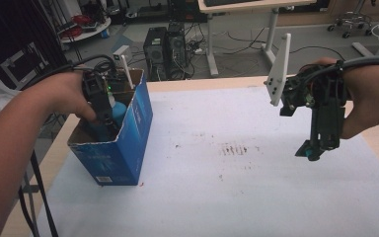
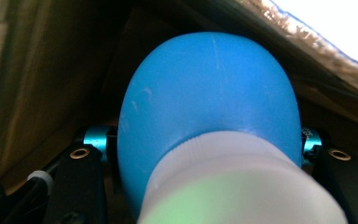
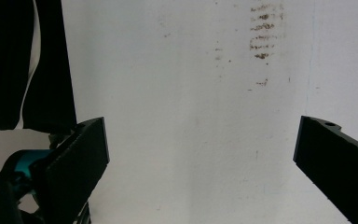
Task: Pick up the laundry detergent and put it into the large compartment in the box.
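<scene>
A blue rounded bottle [image 2: 209, 98] with a white ribbed cap [image 2: 233, 186] sits between the jaws of my left gripper [image 2: 205, 154], which is shut on it. In the high view that left gripper [image 1: 103, 116] reaches down into an open blue cardboard box [image 1: 123, 148] at the table's left, and the blue bottle [image 1: 118, 111] shows just inside the rim. My right gripper [image 1: 313, 150] hangs above the white table cover at the right, pointing down. Its jaws stand wide apart with nothing between them [image 3: 200, 154].
The white table cover [image 1: 227, 187] carries a patch of brown stains [image 1: 234, 148] near its middle. Brown cardboard walls [image 2: 37, 70] close in around the bottle. Beyond the table's far edge stand computer towers [image 1: 165, 47] and desk legs.
</scene>
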Demonstrator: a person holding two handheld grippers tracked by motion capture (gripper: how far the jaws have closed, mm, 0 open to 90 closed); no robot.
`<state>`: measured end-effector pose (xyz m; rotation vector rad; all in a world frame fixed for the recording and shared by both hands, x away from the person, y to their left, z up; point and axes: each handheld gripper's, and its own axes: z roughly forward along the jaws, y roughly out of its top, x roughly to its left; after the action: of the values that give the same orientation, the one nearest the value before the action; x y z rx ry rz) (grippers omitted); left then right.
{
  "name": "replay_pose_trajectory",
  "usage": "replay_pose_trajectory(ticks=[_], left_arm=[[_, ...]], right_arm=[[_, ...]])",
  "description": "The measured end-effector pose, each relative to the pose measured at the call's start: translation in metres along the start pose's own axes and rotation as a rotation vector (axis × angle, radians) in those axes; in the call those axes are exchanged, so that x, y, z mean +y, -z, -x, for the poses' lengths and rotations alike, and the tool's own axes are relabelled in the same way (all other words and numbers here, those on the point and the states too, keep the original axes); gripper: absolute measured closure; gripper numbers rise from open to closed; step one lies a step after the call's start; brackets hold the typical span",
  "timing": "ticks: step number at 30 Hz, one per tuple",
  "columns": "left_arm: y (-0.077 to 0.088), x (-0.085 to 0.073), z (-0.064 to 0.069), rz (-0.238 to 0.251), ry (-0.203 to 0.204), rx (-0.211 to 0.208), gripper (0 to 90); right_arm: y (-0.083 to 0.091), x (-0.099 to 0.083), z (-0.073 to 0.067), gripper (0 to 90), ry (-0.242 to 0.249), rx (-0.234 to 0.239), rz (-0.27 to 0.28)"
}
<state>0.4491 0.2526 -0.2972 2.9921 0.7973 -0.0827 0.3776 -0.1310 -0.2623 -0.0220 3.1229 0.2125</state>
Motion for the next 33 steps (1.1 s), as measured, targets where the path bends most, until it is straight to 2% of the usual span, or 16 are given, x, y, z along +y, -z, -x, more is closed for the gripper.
replay_pose_trajectory(ticks=[15, 19, 20, 26, 33], left_arm=[[0.001, 0.001, 0.003, -0.011, 0.003, 0.011, 38.4], [0.007, 0.0, 0.004, 0.015, 0.009, 0.013, 36.3], [0.009, 0.0, 0.005, 0.016, 0.006, 0.022, 32.9], [0.017, 0.0, 0.006, 0.009, 0.025, 0.018, 31.7], [0.028, -0.002, 0.008, 0.024, 0.045, 0.039, 26.9]], right_arm=[[0.002, 0.0, -0.001, 2.3, -0.004, 0.0, 0.003], [0.003, -0.001, -0.001, 2.3, -0.003, -0.003, 0.007], [0.003, -0.001, -0.001, 2.3, -0.002, -0.003, 0.005], [0.003, -0.001, -0.001, 2.3, -0.006, 0.0, 0.003], [0.003, -0.002, -0.002, 2.3, -0.009, -0.002, 0.007]])
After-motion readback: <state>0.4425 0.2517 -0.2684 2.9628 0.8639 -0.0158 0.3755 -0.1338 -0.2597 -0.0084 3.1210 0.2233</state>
